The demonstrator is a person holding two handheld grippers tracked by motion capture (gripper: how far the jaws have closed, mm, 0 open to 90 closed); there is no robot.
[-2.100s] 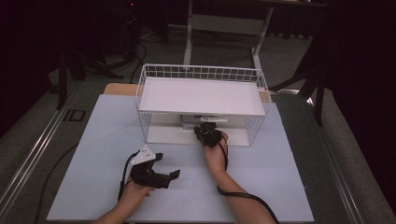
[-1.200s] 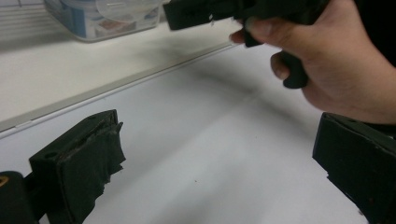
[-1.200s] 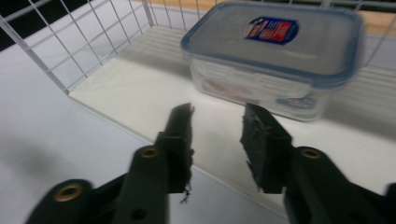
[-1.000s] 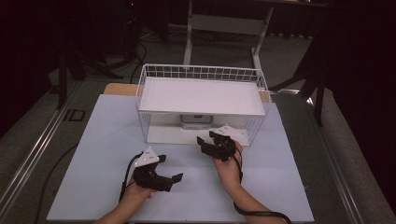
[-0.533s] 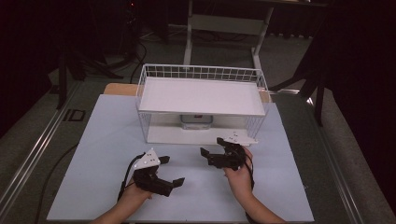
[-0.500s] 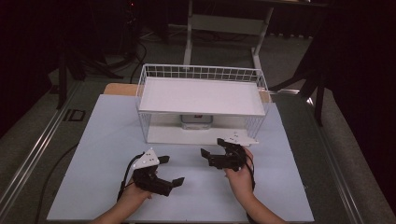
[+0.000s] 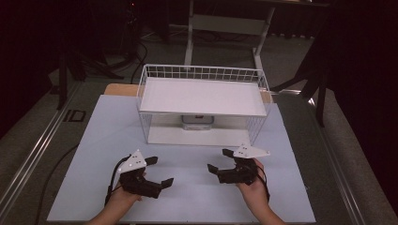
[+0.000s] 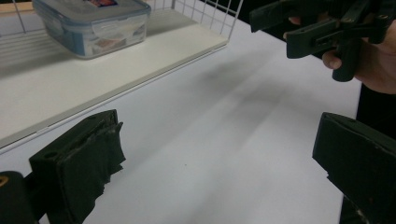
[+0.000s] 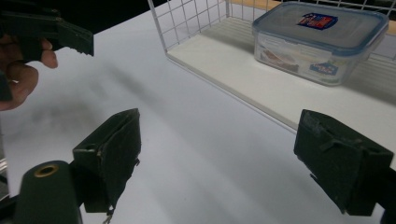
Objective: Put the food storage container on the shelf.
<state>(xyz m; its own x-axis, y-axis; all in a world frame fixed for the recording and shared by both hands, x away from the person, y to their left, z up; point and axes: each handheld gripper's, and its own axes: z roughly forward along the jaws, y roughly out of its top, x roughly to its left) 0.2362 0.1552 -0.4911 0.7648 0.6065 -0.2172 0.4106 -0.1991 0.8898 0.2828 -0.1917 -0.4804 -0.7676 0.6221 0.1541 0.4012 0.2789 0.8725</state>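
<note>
We start with the tabletop [image 7: 187, 187], a pale sheet running under everything. At twelve o'clock on it stands the wire rack [image 7: 202, 105], its white shelf [image 7: 202, 96] on top and a white base board [image 7: 197, 136] below. Tucked under that shelf, at the back middle of the base, sits the box [image 7: 197, 122], a clear tub with a blue-rimmed lid and a blue and red label; we see it at one o'clock in the right gripper view [image 9: 322, 39] and at eleven o'clock in the left gripper view [image 8: 91, 23]. Nothing touches it.

Down at seven o'clock on the tabletop we have the left hand [image 7: 119, 199] with the left tongs [image 7: 157, 172], jaws spread wide, bare tabletop between them. At five o'clock the right hand [image 7: 253, 187] carries the right tongs [image 7: 220, 160], well apart from the rack's front edge. Their jaws have just been opening and now stand wide, with nothing between them. Both sets of tongs point inward, toward each other and the gap between them, and each shows up in the other's camera: the right tongs at one o'clock in the left gripper view [image 8: 308, 28], the left tongs at ten o'clock in the right gripper view [image 9: 51, 32].
</note>
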